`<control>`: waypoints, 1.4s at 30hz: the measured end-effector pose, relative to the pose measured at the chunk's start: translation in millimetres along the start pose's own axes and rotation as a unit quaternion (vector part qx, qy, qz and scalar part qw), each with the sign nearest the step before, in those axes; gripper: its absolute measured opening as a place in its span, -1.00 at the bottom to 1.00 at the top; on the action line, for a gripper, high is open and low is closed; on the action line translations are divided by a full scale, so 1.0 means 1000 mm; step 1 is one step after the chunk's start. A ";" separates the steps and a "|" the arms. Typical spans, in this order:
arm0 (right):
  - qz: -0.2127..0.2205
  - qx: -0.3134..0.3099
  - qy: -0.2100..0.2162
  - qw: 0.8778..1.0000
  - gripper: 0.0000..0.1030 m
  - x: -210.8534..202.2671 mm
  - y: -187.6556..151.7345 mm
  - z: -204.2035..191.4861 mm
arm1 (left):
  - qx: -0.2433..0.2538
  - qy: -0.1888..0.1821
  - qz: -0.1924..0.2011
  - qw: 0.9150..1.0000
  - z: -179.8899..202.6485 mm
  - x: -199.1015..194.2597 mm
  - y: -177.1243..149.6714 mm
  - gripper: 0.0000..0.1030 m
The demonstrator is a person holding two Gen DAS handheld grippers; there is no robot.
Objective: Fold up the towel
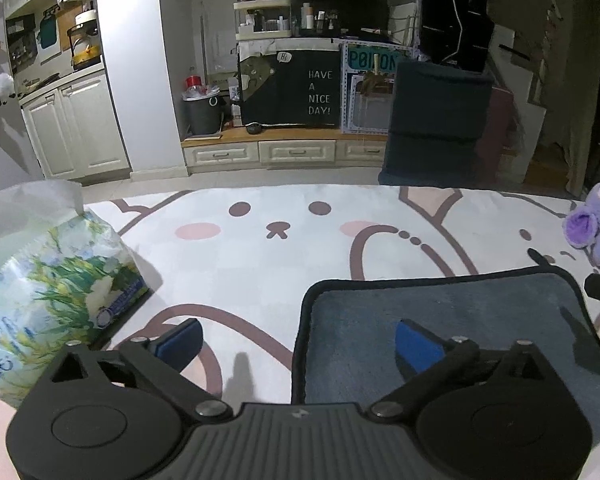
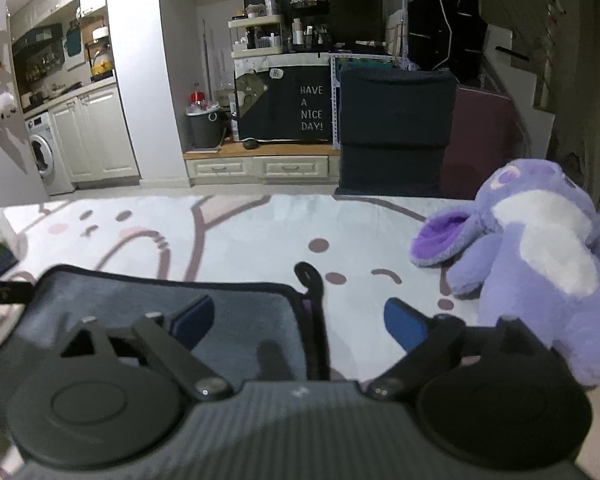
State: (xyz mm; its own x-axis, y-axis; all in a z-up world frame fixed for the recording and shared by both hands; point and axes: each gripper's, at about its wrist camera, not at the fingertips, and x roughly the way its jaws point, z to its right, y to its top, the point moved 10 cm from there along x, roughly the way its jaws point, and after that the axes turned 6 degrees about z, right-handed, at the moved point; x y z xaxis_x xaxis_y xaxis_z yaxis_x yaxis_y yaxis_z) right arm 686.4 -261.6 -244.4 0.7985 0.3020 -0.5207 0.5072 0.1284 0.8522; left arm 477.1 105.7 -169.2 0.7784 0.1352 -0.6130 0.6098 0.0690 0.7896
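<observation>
Grey towel point(image 1: 440, 312) with dark piping lies flat on a table covered by a cartoon-rabbit cloth point(image 1: 260, 240), between a floral tissue pack point(image 1: 60, 280) on the left and a purple plush toy point(image 2: 540, 264) on the right. The left gripper point(image 1: 300, 340) straddles the towel's left edge and the right gripper point(image 2: 300, 320) straddles its right edge, near the hanging loop point(image 2: 310, 276); both have their jaws spread wide and hold nothing.

The step in hand appears to be taking hold of the near corners. To do it well, each pair of jaws should probably close on the piped hem at matching points, lifting both sides evenly so the fold line runs straight and the far edges meet.

The towel's near edge and near corners are hidden under the gripper bodies. Whether the fingertips touch the fabric cannot be told. The tissue pack and the plush toy are each partly cut off by the frame.
</observation>
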 end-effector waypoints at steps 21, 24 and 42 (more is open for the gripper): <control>-0.017 -0.019 0.018 1.000 0.99 -0.094 0.030 -0.026 | 0.006 -0.017 0.008 1.000 0.023 -0.093 0.026 1.00; -0.019 -0.019 0.025 0.999 0.99 -0.109 0.032 -0.031 | 0.008 -0.017 0.002 1.000 0.024 -0.104 0.023 1.00; -0.022 -0.035 0.032 0.999 0.99 -0.177 0.027 -0.048 | 0.017 -0.043 -0.005 0.999 0.040 -0.173 0.007 1.00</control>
State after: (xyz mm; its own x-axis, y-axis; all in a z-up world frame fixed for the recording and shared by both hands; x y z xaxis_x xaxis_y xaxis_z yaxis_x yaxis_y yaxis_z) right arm 543.3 -266.1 -127.0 0.7531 0.3539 -0.5546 0.5146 0.2083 0.8317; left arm 353.0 43.3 -58.7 0.7810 0.0496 -0.6226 0.6216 0.0357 0.7825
